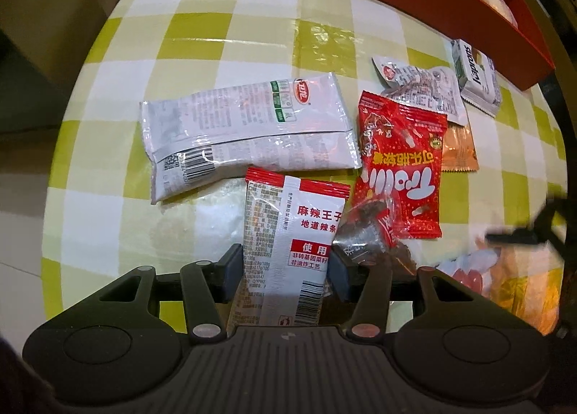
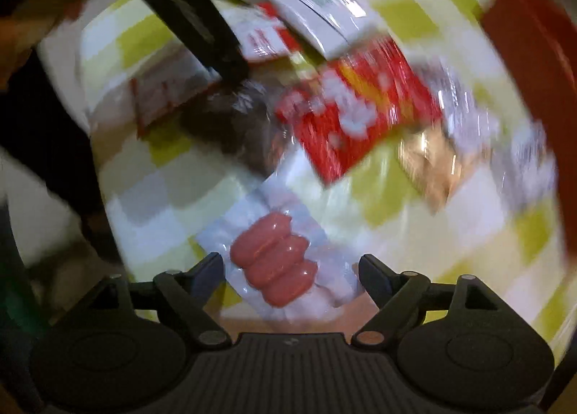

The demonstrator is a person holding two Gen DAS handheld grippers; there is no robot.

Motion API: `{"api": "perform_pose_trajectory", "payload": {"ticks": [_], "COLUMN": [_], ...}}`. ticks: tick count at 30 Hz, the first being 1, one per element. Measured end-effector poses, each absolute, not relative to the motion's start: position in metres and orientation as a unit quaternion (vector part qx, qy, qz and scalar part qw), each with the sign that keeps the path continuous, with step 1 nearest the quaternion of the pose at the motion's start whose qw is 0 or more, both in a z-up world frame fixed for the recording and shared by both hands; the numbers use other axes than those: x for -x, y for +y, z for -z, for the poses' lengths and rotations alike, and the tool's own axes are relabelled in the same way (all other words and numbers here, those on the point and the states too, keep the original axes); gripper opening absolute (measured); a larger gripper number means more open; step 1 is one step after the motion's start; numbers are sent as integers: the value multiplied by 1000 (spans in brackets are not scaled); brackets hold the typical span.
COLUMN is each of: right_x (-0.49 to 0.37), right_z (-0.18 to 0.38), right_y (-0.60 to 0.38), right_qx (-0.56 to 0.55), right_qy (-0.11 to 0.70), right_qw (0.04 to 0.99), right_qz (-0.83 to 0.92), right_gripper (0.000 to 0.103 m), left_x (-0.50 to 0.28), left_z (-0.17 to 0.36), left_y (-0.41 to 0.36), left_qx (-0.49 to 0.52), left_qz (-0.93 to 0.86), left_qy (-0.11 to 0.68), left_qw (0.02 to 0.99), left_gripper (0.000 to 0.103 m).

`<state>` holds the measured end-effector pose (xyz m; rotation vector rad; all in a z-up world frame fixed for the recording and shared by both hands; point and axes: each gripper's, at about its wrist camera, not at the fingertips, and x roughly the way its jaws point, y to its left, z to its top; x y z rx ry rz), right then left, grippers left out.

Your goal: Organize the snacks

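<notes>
Left gripper [image 1: 285, 266] pinching a white spicy-strip packet [image 1: 288, 251], jaws pressed on its two sides, low over the checked tabletop [image 1: 202, 28]. Right gripper [image 2: 292, 269] aimed straight down, jaws spread wide and touching nothing, either side of a clear sausage pack [image 2: 274, 259] lying flat. Remaining snacks scattered close by: long white bag [image 1: 249, 132], red gummy bag [image 1: 400, 168], brown crinkled wrapper [image 1: 364, 237], wafer packet [image 1: 476, 78] just beside the red box [image 1: 450, 6].

Risks, judged from this:
- Slick, flat sausage pack likely to slide or squirt out of a closing grip, given little thickness at the film edge.
- Heavy blur in the right view, so a hasty close could land off-centre.
- Grippers working near each other; possible knock.
- Lifting the white packet may drag the brown wrapper touching it.
</notes>
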<state>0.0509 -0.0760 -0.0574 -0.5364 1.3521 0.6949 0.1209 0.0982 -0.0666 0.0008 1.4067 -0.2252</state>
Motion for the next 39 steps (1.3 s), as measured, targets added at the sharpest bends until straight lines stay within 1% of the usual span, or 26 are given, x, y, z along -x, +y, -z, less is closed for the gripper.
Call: {"api": "perform_pose_trajectory", "payload": {"ticks": [2, 7, 9, 12, 13, 14, 18, 19, 20, 21, 22, 25, 27, 29, 30, 35, 39], "right_x": [-39, -23, -24, -33, -37, -39, -29, -28, -26, -25, -27, -37, -47, -55, -58, -64, -58], "right_z": [59, 47, 45, 55, 60, 64, 68, 67, 65, 64, 63, 60, 55, 47, 44, 48, 55], "right_y": [-81, -80, -74, -55, -51, -50, -56, -61, -65, -71, -76, -98, -115, -131, -136, -141, -136], "right_qx": [231, 314, 332, 345, 341, 329, 316, 308, 305, 301, 283, 225, 181, 132, 115, 121, 136], "right_qy": [607, 568, 556, 553, 560, 568, 562, 563, 561, 563, 571, 576, 575, 573, 570, 573, 565], "right_qw": [690, 676, 668, 658, 654, 653, 675, 681, 688, 695, 702, 738, 761, 776, 783, 785, 787], "right_qz": [-321, -349, -367, -376, -378, -379, -358, -352, -344, -332, -317, -271, -242, -227, -221, -203, -207], "right_gripper": [89, 89, 90, 90, 93, 93, 93, 89, 88, 87, 86, 85, 81, 81, 81, 82, 83], "left_x": [-121, -121, -121, -121, -121, -120, -121, -122, -122, -123, -122, -122, -122, -123, -123, -120, -116], "left_z": [66, 65, 64, 63, 63, 63, 64, 64, 63, 63, 61, 59, 60, 63, 65, 64, 64], "left_y": [99, 98, 97, 94, 94, 95, 97, 98, 99, 99, 99, 99, 97, 94, 92, 82, 78], "left_qx": [1, -2, -2, -5, -5, -6, 0, 3, 6, 6, 4, 3, 2, -13, -20, -38, -49], "left_qz": [103, 101, 97, 95, 94, 93, 92, 92, 94, 96, 96, 97, 96, 89, 85, 75, 65], "left_qy": [646, 646, 647, 646, 647, 647, 651, 653, 654, 653, 650, 648, 649, 649, 650, 639, 631], "left_qw": [756, 756, 756, 757, 757, 756, 753, 752, 751, 752, 754, 756, 754, 755, 755, 765, 771], "left_gripper": [59, 60, 61, 63, 63, 64, 65, 69, 73, 79, 82, 87, 88, 88, 90, 91, 95]}}
